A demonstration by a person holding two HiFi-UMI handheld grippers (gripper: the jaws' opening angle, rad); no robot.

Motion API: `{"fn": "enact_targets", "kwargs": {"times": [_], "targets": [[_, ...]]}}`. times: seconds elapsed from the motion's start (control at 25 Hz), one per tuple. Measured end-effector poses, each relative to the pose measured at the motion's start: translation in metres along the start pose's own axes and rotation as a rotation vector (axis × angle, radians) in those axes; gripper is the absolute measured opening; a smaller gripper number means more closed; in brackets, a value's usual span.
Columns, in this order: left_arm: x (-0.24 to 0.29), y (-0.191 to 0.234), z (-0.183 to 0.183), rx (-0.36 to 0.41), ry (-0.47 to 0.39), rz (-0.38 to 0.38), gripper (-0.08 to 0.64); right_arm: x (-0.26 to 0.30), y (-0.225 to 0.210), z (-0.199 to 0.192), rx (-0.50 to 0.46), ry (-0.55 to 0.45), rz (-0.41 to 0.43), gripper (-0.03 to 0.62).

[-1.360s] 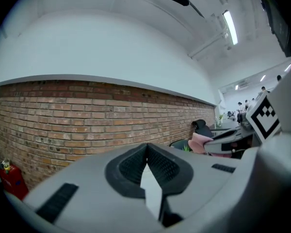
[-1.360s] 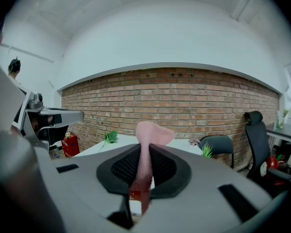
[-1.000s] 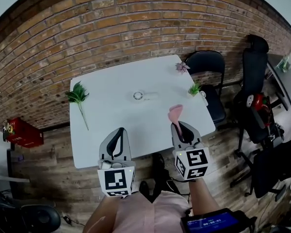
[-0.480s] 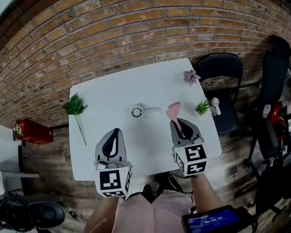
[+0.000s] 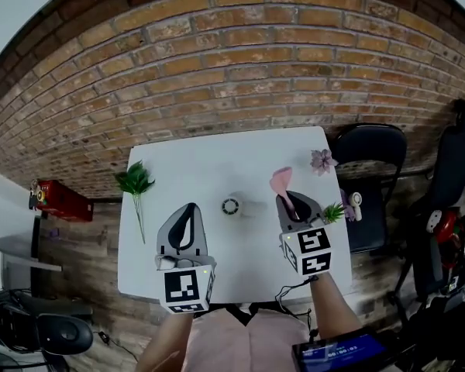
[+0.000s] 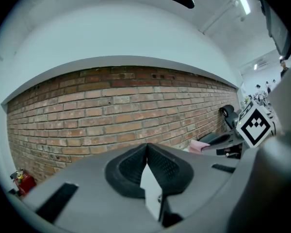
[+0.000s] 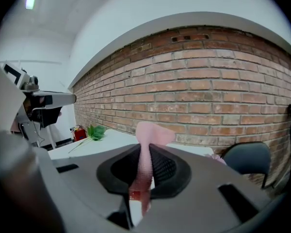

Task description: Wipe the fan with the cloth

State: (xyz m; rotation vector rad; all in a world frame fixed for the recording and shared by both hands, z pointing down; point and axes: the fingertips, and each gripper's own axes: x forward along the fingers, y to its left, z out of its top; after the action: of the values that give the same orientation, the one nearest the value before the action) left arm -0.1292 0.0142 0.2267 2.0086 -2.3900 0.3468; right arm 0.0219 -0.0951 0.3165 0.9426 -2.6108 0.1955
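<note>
While the right gripper (image 5: 285, 200) stands clamped on the pink cloth (image 5: 280, 181), with a loose flap sticking up past its jaws, the fan (image 5: 231, 206) lies flat on the white table (image 5: 178, 161). It sits left of that gripper's tip, between the two tools. Left gripper (image 5: 187, 211): jaws pressed together, nothing in them. Fan's pale handle appears to run rightward, toward the cloth. Judgement: next move calls for a short leftward, downward sweep of the right hand.

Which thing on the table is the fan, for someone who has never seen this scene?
Start at the white table in front of the brick wall. Near its middle lies the fan. It is the only small, round, whitish ring there; its neighbours are a green sprig, a pink flower and a pink cloth.
</note>
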Motion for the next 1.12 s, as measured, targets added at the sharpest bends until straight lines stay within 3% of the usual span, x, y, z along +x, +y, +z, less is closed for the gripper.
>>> {"fn": "enact_targets", "kwargs": {"times": [0.28,0.56,0.88,1.12], "targets": [[0.028,0.026,-0.005,-0.032,0.01,0.02,0.012,0.034,-0.007,-0.001,-0.007,0.057,0.025,0.043],[0.045,0.026,-0.042,-0.06,0.075,-0.013,0.012,0.077,-0.01,-0.061,0.009,0.216,0.08,0.043],[0.05,0.021,-0.101,-0.097,0.191,-0.059,0.012,0.106,-0.013,-0.129,-0.055,0.383,0.068,0.041],[0.048,0.021,-0.105,-0.129,0.192,-0.093,0.014,0.09,0.024,-0.152,-0.079,0.45,0.085,0.04]]}}
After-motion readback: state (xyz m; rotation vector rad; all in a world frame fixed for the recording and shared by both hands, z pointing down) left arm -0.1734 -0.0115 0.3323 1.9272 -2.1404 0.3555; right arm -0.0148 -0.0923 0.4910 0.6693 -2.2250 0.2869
